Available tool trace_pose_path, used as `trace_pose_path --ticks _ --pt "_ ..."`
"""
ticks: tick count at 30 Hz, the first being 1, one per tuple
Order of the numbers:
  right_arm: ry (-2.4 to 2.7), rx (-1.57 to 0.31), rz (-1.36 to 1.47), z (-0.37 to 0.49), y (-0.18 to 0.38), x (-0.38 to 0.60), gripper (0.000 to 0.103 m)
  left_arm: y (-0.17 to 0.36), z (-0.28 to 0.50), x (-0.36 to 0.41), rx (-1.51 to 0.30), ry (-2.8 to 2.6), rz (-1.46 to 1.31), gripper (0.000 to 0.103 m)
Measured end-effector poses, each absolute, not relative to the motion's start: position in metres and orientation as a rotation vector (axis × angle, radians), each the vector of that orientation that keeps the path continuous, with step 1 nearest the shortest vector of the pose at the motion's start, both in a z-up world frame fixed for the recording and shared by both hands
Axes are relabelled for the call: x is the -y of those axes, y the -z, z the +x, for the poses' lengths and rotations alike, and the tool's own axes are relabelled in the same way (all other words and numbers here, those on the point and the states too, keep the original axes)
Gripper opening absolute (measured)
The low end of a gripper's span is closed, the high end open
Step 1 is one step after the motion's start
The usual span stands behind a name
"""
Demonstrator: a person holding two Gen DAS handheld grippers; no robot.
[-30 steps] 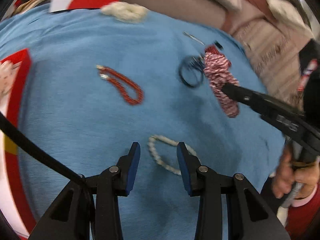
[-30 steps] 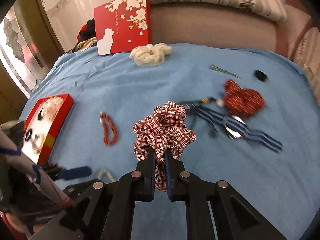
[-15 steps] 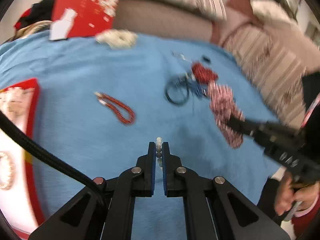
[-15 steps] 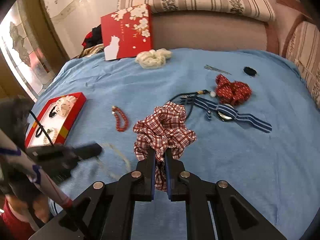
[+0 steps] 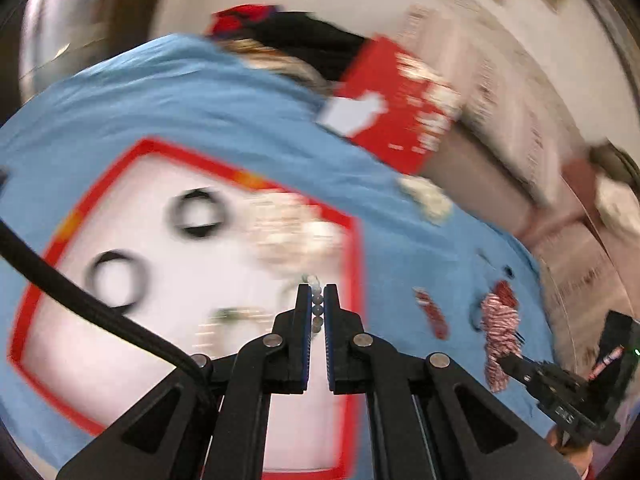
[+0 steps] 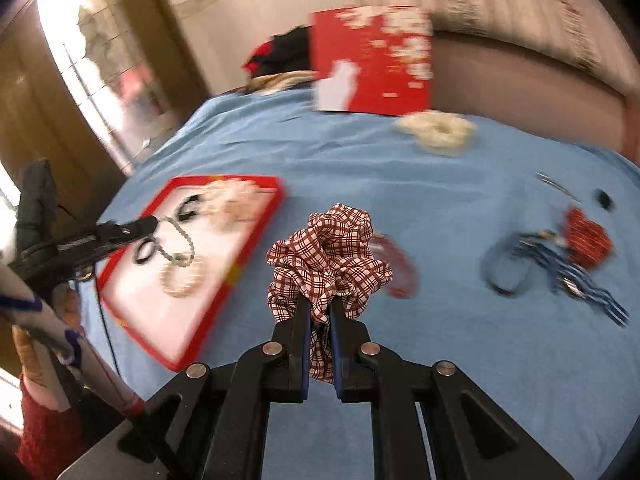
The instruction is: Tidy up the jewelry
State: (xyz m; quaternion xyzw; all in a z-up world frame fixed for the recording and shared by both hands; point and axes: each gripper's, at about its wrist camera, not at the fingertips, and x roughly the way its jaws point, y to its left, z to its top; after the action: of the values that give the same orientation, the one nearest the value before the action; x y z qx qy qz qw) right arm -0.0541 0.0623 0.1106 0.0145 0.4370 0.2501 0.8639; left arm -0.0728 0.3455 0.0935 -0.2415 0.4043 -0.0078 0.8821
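My left gripper [image 5: 317, 300] is shut on a pearl bracelet [image 5: 318, 312] and holds it over the red-rimmed white tray [image 5: 352, 264]. From the right wrist view the left gripper [image 6: 150, 223] shows with the bracelet [image 6: 182, 240] dangling above the tray [image 6: 240, 264]. The tray holds two black hair ties [image 5: 114, 278], a cream scrunchie [image 5: 292, 232] and another pearl bracelet [image 6: 180, 280]. My right gripper [image 6: 320, 312] is shut on a red plaid scrunchie [image 6: 328, 260], held above the blue cloth. It shows too in the left wrist view [image 5: 500, 344].
On the blue cloth [image 6: 440, 360] lie a red bead bracelet [image 6: 400, 268], a blue striped ribbon with a dark cord [image 6: 532, 264], a red bow [image 6: 588, 236], a cream scrunchie [image 6: 440, 132] and a hairpin [image 6: 556, 186]. A red box lid [image 6: 372, 60] leans against the sofa back.
My left gripper closed on the pearl bracelet, lifted it off the cloth and swung left over the tray. My right gripper keeps hold of the plaid scrunchie and has turned toward the tray.
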Motion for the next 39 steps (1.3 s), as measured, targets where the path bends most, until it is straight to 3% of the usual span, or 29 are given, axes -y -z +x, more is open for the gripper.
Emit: trace_pose_path --ticks 10,23,33,36,39 --pt "-0.706 -0.977 -0.07 -0.034 -0.093 -0.198 0.009 -0.048 -0.091 -0.422 -1.007 -0.234 -0.628 0.005" --pt "-0.727 -1.108 -0.095 0.018 -0.052 -0.296 0.009 -0.068 -0.108 -0.451 -0.875 -0.326 -0.702 0.007" --pt "-0.809 -1.089 -0.141 0.032 -0.051 -0.37 0.009 -0.069 -0.113 -0.467 -0.833 -0.381 -0.754 0.009" --pt "-0.813 -1.101 -0.146 0.04 -0.048 -0.376 0.014 -0.068 -0.11 -0.468 -0.837 -0.389 -0.753 0.009" --pt "-0.828 -1.109 -0.097 0.039 -0.051 -0.365 0.033 -0.066 -0.106 -0.467 -0.843 -0.389 -0.757 0.009"
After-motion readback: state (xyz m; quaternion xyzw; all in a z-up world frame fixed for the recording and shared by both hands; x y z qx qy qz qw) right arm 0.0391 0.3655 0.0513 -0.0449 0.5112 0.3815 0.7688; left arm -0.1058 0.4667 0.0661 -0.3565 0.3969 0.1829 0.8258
